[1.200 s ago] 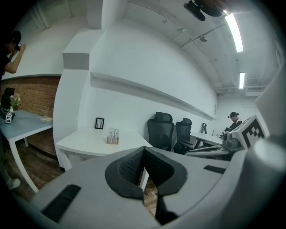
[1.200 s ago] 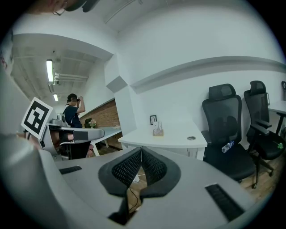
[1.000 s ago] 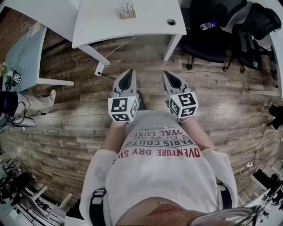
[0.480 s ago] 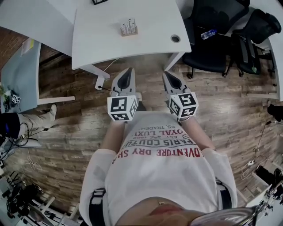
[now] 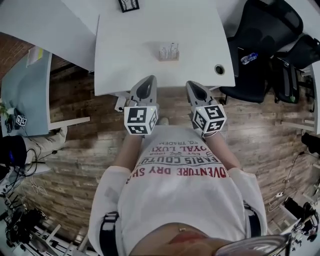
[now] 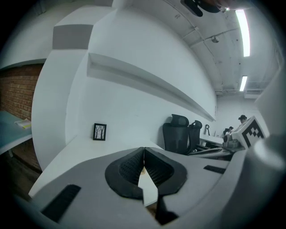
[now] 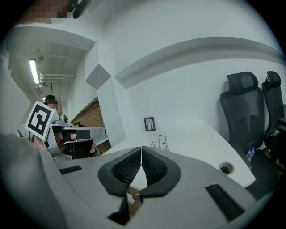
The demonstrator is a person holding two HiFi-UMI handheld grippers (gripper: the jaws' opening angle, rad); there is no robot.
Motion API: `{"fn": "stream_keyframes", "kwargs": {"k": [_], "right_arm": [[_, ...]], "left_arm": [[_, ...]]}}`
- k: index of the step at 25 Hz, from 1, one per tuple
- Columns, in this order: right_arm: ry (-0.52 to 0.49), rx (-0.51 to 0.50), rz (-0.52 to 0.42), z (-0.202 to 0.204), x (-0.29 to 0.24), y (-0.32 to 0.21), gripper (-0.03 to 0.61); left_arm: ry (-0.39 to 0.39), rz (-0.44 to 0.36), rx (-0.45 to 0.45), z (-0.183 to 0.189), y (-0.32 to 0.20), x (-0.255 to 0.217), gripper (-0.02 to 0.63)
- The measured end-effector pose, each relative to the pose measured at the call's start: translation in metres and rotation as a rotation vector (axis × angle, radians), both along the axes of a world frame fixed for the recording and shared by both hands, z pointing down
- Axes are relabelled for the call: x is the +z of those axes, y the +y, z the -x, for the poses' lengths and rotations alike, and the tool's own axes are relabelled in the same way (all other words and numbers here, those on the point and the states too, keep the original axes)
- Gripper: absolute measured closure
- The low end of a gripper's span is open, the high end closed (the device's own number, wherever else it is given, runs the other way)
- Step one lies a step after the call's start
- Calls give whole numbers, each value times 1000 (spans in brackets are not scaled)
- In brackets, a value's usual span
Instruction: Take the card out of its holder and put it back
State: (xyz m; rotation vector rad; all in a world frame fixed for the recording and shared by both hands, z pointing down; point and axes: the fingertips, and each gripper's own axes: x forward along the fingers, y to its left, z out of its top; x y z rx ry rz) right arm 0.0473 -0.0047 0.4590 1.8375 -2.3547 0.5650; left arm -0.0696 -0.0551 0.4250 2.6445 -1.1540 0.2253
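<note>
The card holder, a small wooden base with pale cards standing upright in it, sits on the white table ahead of me. In the right gripper view the card holder shows small, beyond the jaws. My left gripper and right gripper are held side by side in front of my chest, just short of the table's front edge. Both are shut with nothing between their pads. In their own views the left gripper and right gripper show jaws pressed together.
A small black picture frame stands at the table's far side. A round cable hole is at the table's right. Black office chairs stand to the right, another desk to the left. The floor is wood planks.
The table with the card holder has come nearer and lower in the head view. Both grippers now reach its front edge, still shut and side by side.
</note>
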Motion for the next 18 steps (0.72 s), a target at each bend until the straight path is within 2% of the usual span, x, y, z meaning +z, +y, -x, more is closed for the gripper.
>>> {"fn": "stream_keyframes", "kwargs": {"k": [6,11,18], "right_arm": [[6,-30,37,11,5,-42,552],[6,-47,86,4,20,-63,552],[12,-109,99,-11,27,-102,552]], "left_arm": [[13,32,-1,7,-39,10,589],[12,73,3,1,-58,24,589],[-6,86,-59,-8,-91,30,589]]}}
